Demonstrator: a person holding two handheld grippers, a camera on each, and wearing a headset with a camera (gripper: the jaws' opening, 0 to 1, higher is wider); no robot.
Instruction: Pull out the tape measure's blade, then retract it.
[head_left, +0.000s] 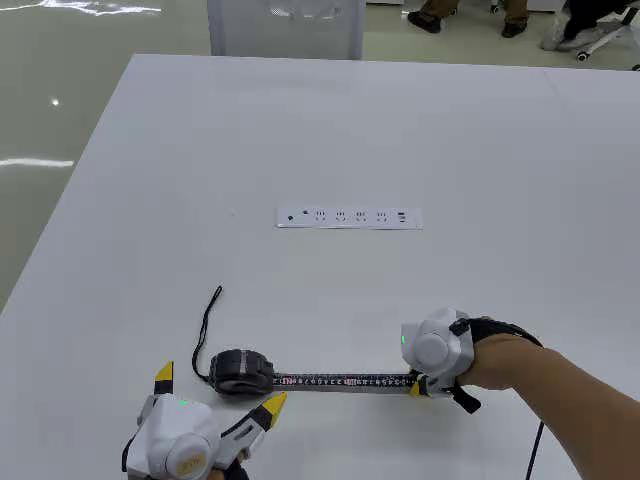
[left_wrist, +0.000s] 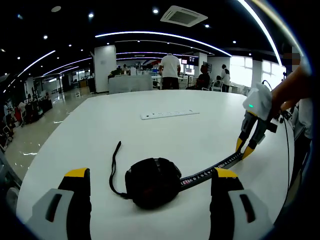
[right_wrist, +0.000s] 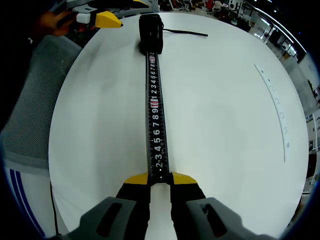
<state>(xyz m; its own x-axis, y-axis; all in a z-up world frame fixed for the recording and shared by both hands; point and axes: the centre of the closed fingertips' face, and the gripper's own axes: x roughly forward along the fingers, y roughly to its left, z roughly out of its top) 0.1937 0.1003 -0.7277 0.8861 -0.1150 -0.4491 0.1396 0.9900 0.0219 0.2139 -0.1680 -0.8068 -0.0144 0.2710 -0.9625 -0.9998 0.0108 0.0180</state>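
Head view: a forearm (head_left: 580, 400) reaches in low from the right, and the right gripper (head_left: 415, 385) pinches the blade (head_left: 340, 381).
Left gripper view: the left gripper (left_wrist: 150, 172) has its jaws spread wide before the tape measure (left_wrist: 152, 181) (black, rounded), which lies on a smooth white table (left_wrist: 150, 130).
Right gripper view: yellow-tipped jaws clamp the end of the flat, numbered blade.

Tape blade (right_wrist: 156, 125): white numerals on black, legible in the right gripper view, running 2 through 9, then a 10 on red, then 1, 2, 3, 4. Marks beyond: unreadable.
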